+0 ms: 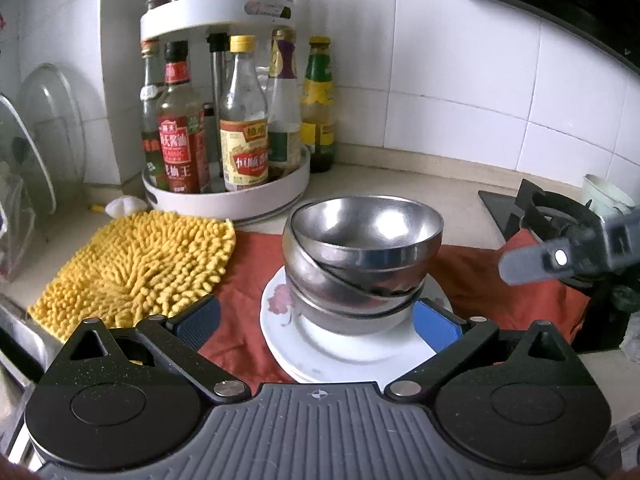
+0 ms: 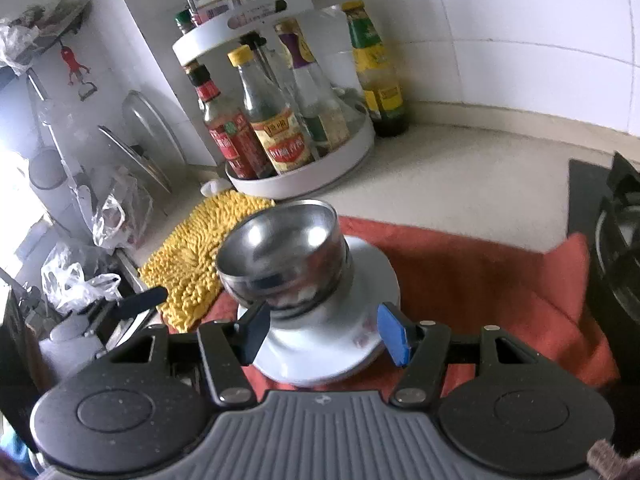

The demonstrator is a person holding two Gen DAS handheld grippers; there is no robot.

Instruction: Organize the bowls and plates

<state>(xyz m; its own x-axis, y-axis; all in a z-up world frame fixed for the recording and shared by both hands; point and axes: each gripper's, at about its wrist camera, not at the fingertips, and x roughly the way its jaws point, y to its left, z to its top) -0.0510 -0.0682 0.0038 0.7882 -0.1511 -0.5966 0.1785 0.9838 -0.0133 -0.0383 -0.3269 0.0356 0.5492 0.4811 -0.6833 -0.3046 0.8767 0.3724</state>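
A stack of steel bowls (image 1: 360,264) stands on white plates (image 1: 344,352) on a red cloth (image 1: 480,280). The top bowl sits tilted. My left gripper (image 1: 316,324) is open, its blue pads on either side of the plates' near edge, touching nothing. My right gripper (image 2: 324,332) is open too, just in front of the same bowl stack (image 2: 280,256) and plates (image 2: 360,284). A right finger shows in the left wrist view (image 1: 536,260), to the right of the bowls.
A yellow chenille mat (image 1: 136,268) lies left of the plates. A white two-tier rack of sauce bottles (image 1: 224,128) stands behind. A gas hob (image 1: 560,216) is at the right. Pot lids (image 1: 36,148) and a sink edge are at the left.
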